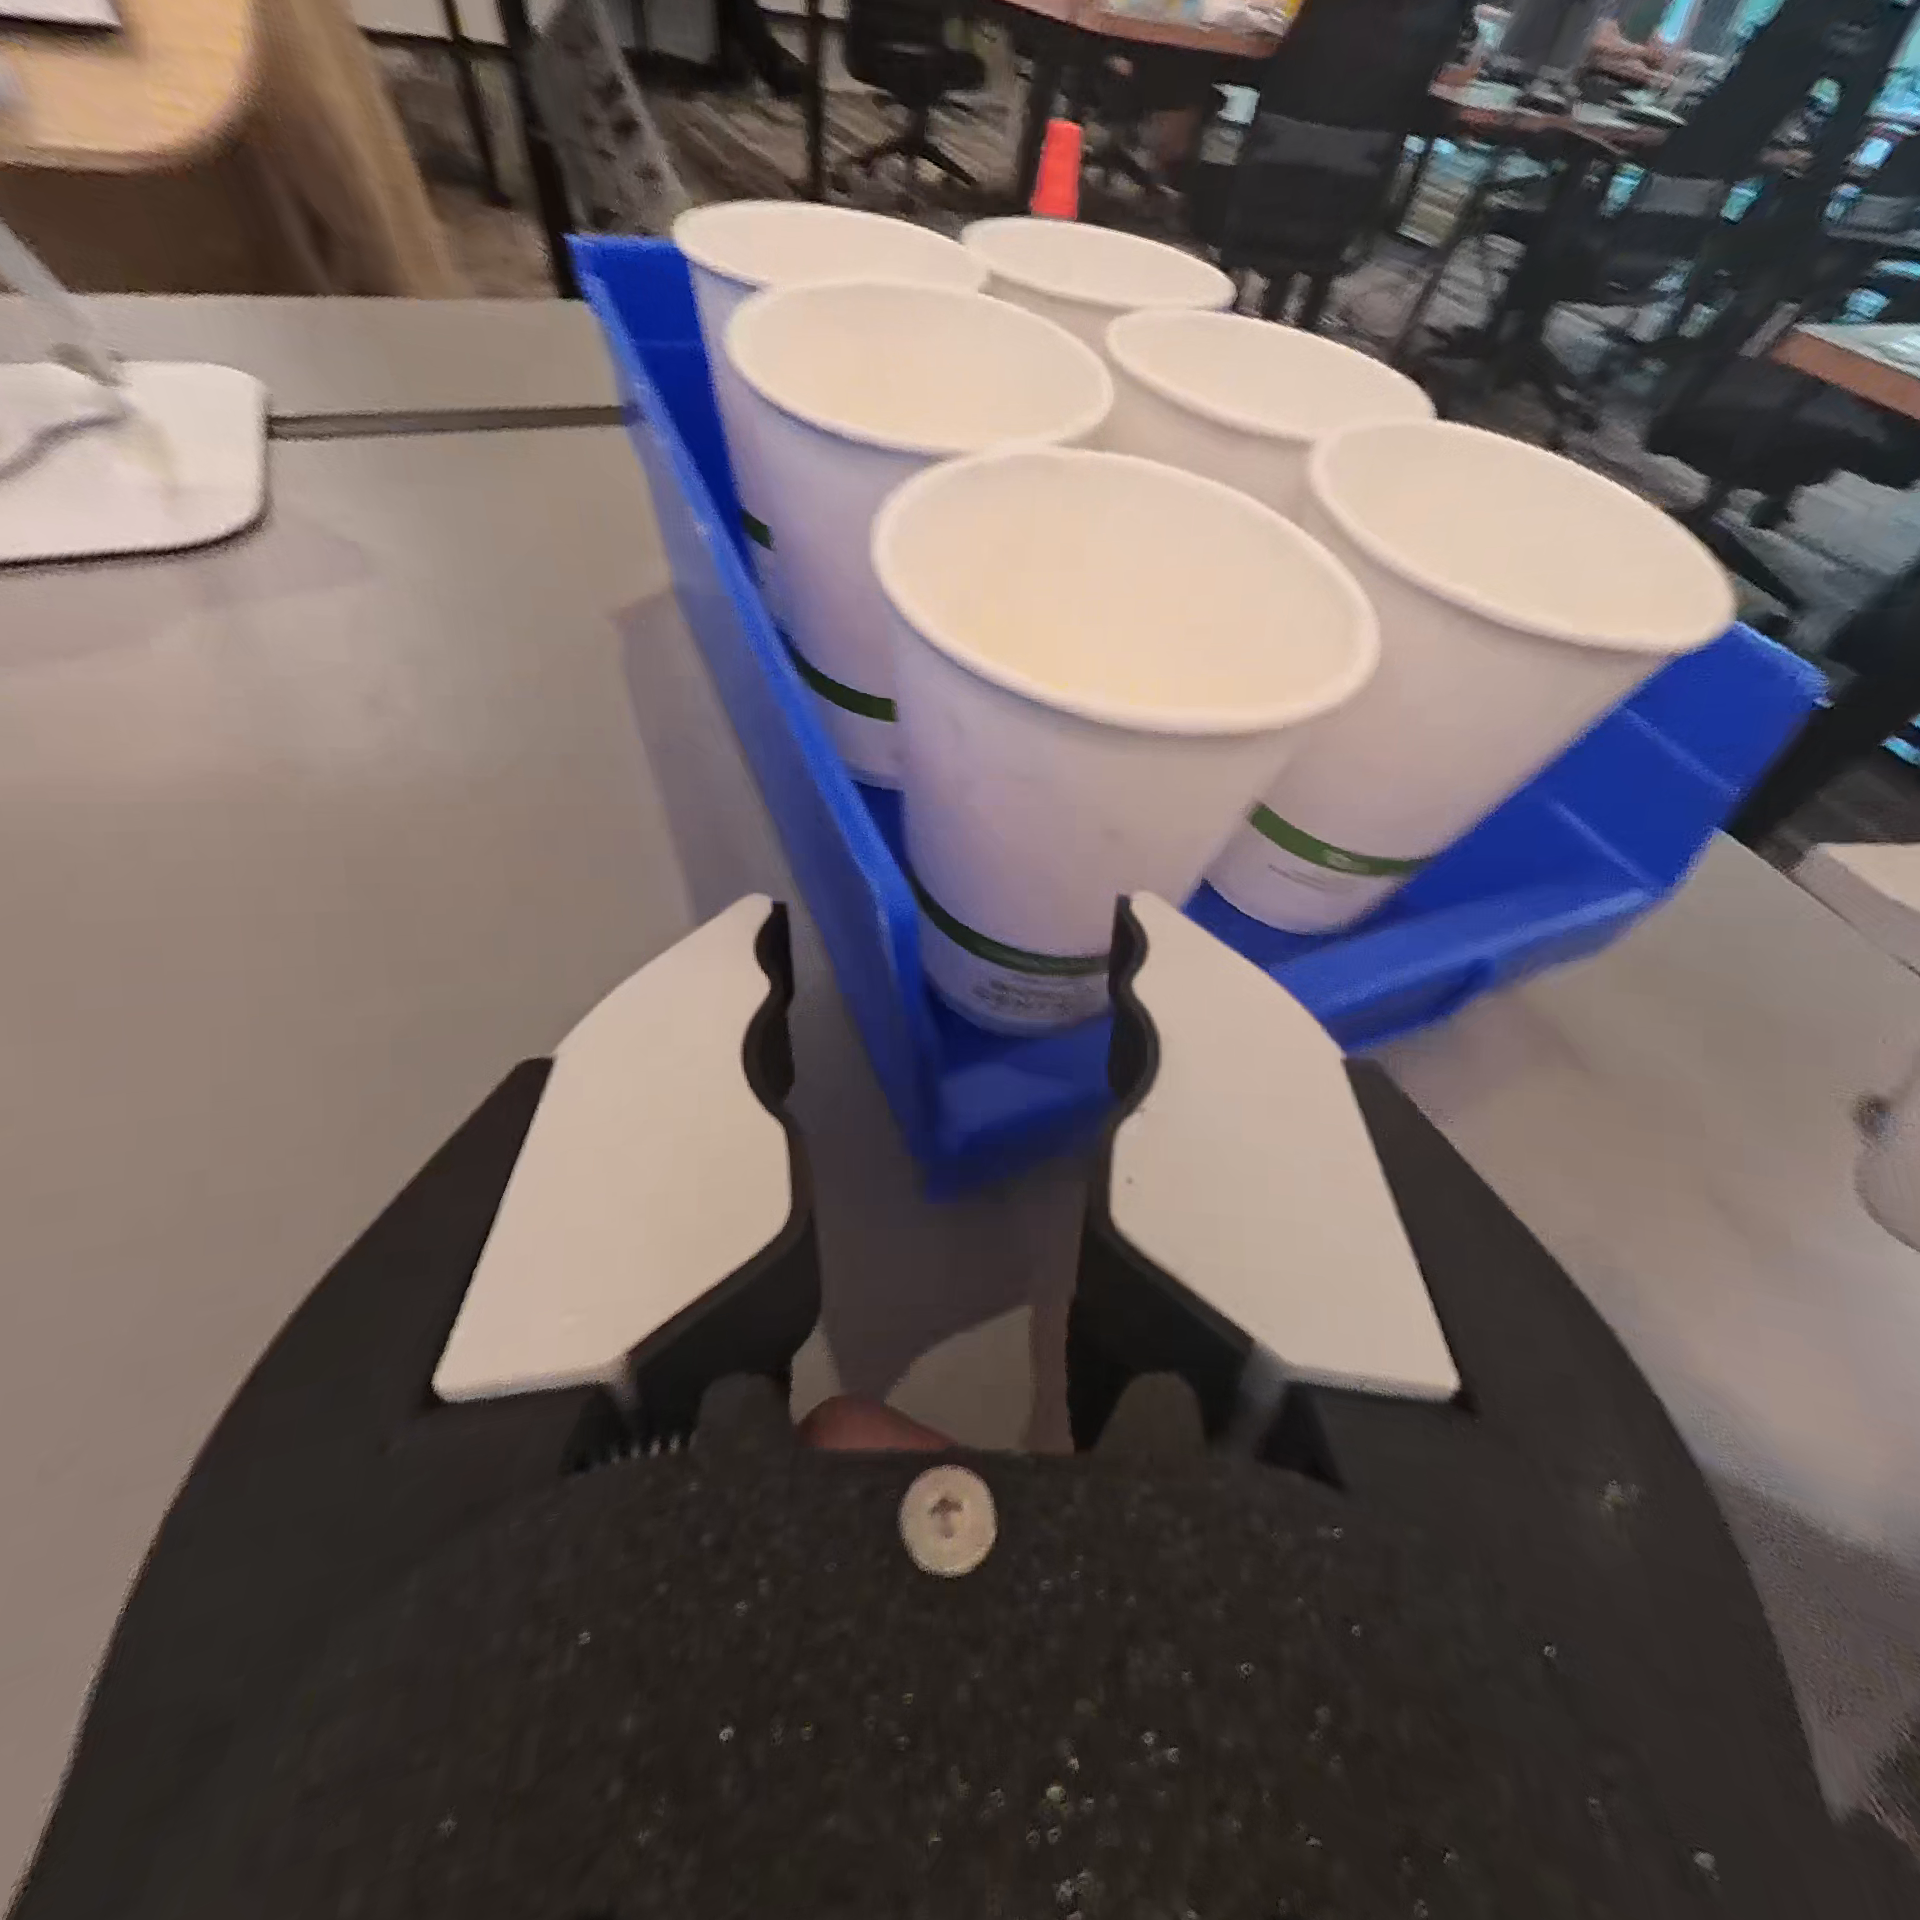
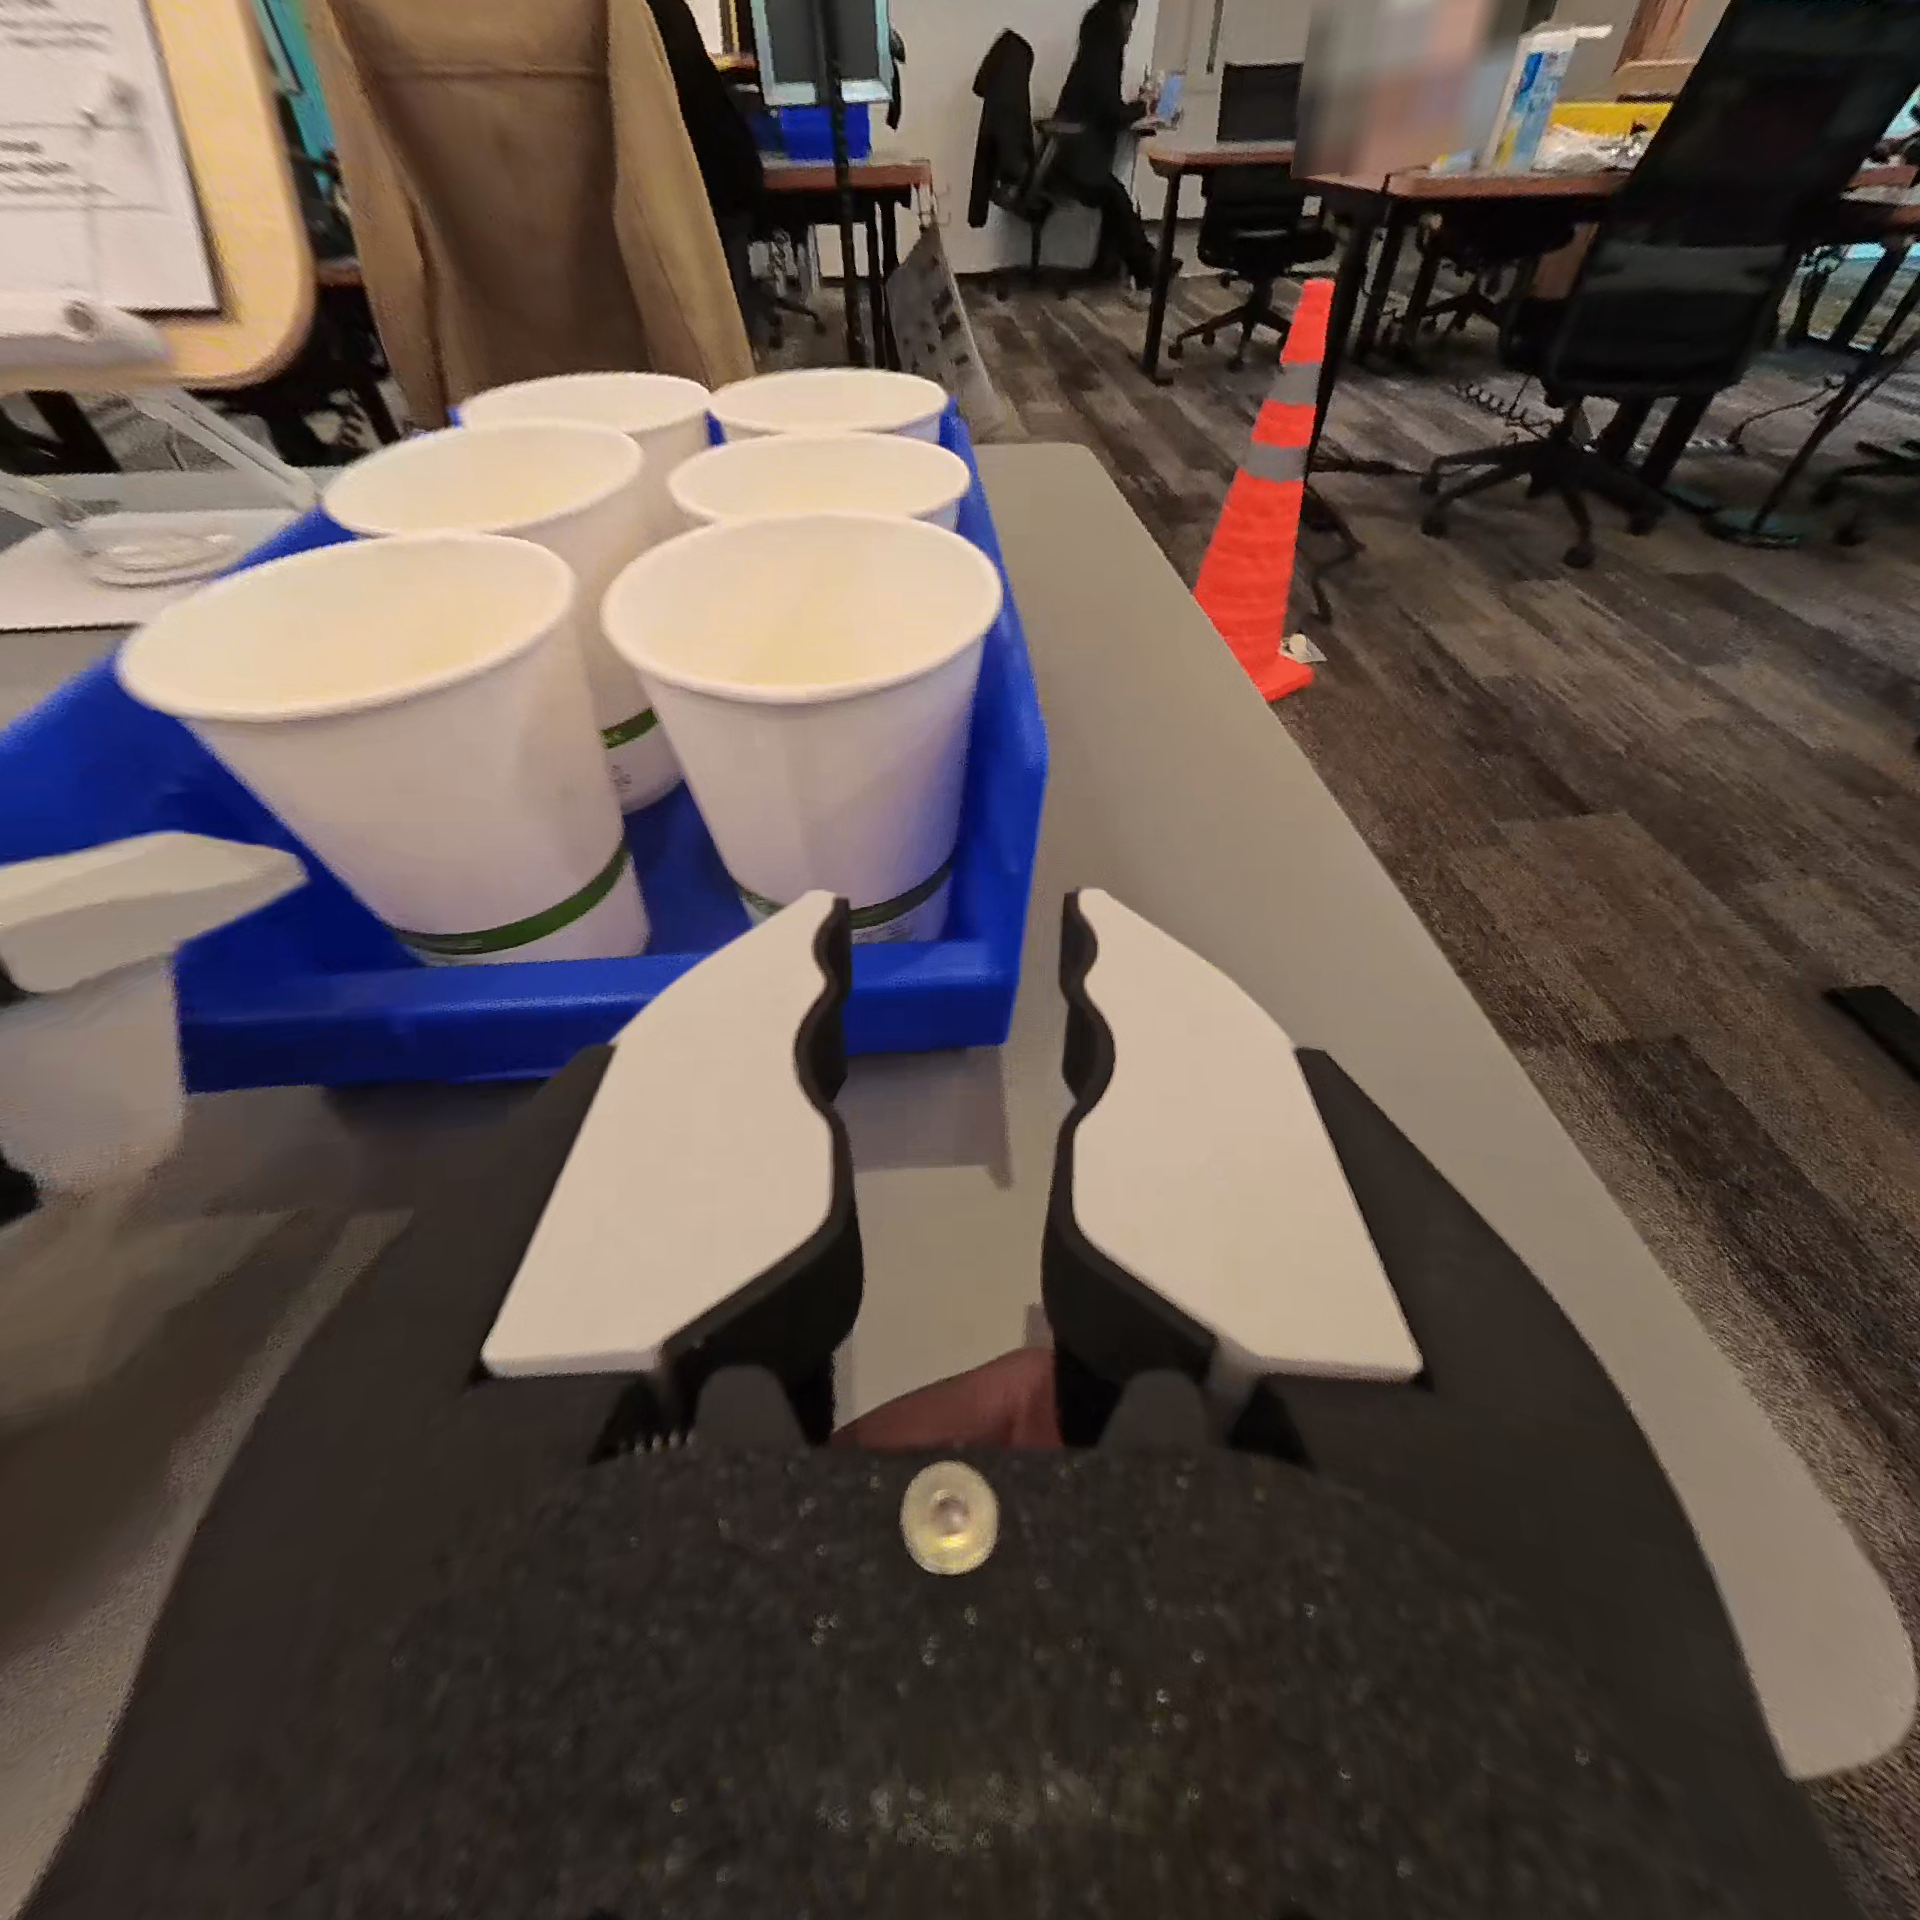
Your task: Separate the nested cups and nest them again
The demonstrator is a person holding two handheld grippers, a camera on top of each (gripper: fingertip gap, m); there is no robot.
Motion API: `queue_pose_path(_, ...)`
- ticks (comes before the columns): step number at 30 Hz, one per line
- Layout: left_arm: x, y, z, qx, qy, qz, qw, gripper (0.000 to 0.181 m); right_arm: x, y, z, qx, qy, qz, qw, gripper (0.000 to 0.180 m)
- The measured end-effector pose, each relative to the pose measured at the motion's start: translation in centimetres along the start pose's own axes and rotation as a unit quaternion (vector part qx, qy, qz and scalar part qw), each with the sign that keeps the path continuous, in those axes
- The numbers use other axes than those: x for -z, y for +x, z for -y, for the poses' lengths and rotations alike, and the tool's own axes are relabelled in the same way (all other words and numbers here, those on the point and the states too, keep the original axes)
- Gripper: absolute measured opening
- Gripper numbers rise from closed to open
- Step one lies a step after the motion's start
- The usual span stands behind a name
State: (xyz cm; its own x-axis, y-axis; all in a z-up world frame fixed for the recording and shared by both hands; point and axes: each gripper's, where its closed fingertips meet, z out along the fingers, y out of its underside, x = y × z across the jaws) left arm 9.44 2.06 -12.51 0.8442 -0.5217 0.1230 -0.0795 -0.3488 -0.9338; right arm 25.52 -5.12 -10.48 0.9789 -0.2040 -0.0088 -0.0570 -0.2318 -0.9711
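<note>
Six white paper cups [image 1: 1122,665] stand crowded in the blue bin [image 2: 582,1013] at 12 o'clock on the counter [image 2: 1132,748]; both hand-held grippers, left [image 1: 951,971] and right [image 2: 956,961], are spread and empty, so gripping one cup risks toppling its touching neighbours.

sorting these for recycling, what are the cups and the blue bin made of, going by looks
Cups: probably paper. Matte white walls, thin rolled rims and a printed green band low on the side point that way; any inner coating cannot be told.

Blue bin: likely moulded hard plastic. It is one uniform colour with a smooth, slightly glossy wall and rounded rim.
</note>
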Motion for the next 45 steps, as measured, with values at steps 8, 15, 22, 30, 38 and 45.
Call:
queue_pose_path(8,-1.0,-2.8,0.2,0.014,-0.006,0.074,0.997,0.007,-6.1,0.3,-1.6,-0.052,-0.068,0.032,0.996,0.026)
queue_pose_path(15,-1.0,-3.6,0.4,0.002,-0.005,0.098,0.995,0.004,-6.2,-0.8,-0.2,-0.093,-0.018,0.027,0.995,0.003)
queue_pose_path(22,3.0,-8.2,0.6,0.014,0.007,0.097,0.995,0.003,-2.5,-7.2,0.4,-0.067,0.010,0.015,0.998,0.003)
queue_pose_path(30,11.1,-21.3,0.7,0.019,0.015,0.182,0.983,0.002,-2.9,-22.4,-0.2,-0.042,-0.017,0.112,0.993,0.004)
queue_pose_path(38,16.5,-28.3,-2.2,0.045,-0.005,0.230,0.972,0.002,-2.3,-30.7,-1.5,-0.039,-0.035,0.169,0.984,0.004)
queue_pose_path(45,16.7,-29.0,-2.8,0.062,-0.004,0.217,0.974,0.044,-1.7,-31.2,-1.6,-0.042,-0.041,0.187,0.981,0.015)
